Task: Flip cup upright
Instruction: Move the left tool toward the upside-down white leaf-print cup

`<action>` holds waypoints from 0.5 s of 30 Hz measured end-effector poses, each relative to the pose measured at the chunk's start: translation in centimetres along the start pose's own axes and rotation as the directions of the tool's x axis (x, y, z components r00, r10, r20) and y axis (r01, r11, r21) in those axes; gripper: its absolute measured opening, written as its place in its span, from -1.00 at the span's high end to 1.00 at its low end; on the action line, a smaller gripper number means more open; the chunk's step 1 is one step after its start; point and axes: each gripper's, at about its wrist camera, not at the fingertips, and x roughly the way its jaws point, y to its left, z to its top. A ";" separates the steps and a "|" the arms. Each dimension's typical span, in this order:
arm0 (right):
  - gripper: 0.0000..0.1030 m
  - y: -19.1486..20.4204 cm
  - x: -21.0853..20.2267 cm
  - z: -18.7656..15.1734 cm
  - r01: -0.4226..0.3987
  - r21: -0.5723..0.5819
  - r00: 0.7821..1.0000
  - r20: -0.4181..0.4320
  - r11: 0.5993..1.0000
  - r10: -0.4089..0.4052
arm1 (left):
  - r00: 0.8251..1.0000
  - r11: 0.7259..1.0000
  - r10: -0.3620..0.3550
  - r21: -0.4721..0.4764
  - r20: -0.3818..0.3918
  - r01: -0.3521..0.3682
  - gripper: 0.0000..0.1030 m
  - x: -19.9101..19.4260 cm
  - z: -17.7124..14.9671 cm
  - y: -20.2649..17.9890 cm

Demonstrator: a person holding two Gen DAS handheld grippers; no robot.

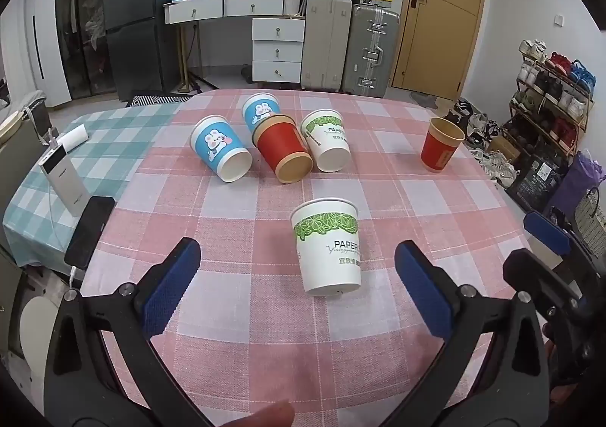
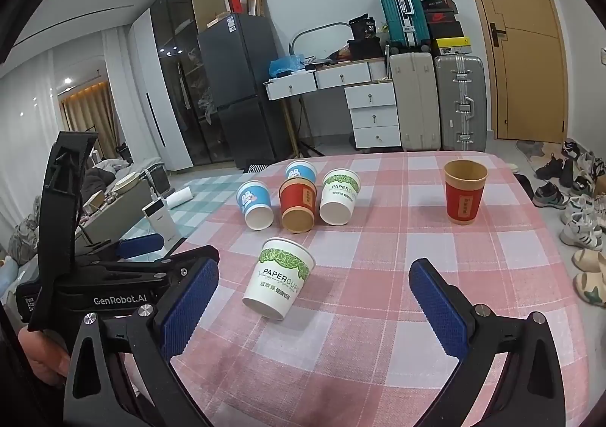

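Left gripper (image 1: 297, 292): jaws spread wide and holding nothing, low over the pink checked tablecloth (image 1: 265, 313), its blue pads flanking the near white cup without touching it.
Right gripper (image 2: 312, 307): likewise spread wide and holding nothing, just right of the left gripper, the near white cup ahead of its left pad.
Near white cup (image 1: 327, 247): green leaf band, "PAPERCUP" print, standing upright on its base, mouth up, between the grippers and the cluster, apart from both.
Cluster beyond the near white cup: four cups lying on their sides, mouths toward the cameras. Blue rabbit cup (image 1: 221, 147) on the left; red cup (image 1: 282, 147) in the middle, touching the second white cup (image 1: 327, 141) on the right; another blue rabbit cup (image 1: 260, 111) just behind the red one.
Upright red cup (image 1: 441, 145): stands alone, mouth up, well right of the near white cup and farther back.
Power bank (image 1: 62, 181): far left of the near white cup, on the green checked cloth, a black phone (image 1: 89, 232) just beside it.
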 end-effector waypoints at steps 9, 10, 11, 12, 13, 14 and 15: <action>-0.99 0.0 -0.1 0.1 -0.001 -0.007 1.000 -0.001 1.000 0.001 | 1.000 1.000 0.004 0.010 0.016 -0.004 -0.99 -0.2 0.0 -0.5; -0.99 -0.1 0.0 0.2 -0.002 -0.008 1.000 0.001 1.000 0.002 | 1.000 1.000 0.003 0.010 0.017 -0.003 -0.99 -0.2 0.1 -0.4; -0.99 0.4 -0.5 -0.1 -0.001 -0.005 1.000 0.003 1.000 0.002 | 1.000 1.000 0.006 0.009 0.018 -0.006 -0.99 -0.2 0.1 -0.4; -0.99 0.4 -0.4 0.0 -0.001 -0.006 1.000 0.003 1.000 0.001 | 1.000 1.000 0.007 0.008 0.020 -0.007 -0.99 -0.2 0.1 -0.5; -0.99 0.5 -0.2 0.0 -0.001 -0.007 1.000 0.003 1.000 0.001 | 1.000 1.000 0.006 0.008 0.019 -0.006 -0.99 -0.2 0.1 -0.5; -0.99 0.5 0.0 0.1 0.001 -0.007 1.000 0.003 1.000 -0.001 | 1.000 1.000 0.006 0.007 0.018 -0.006 -0.99 -0.2 0.0 -0.5; -0.99 0.6 0.2 0.1 0.001 -0.007 1.000 0.003 1.000 -0.001 | 1.000 1.000 0.002 0.008 0.017 -0.003 -0.99 -0.2 0.0 -0.5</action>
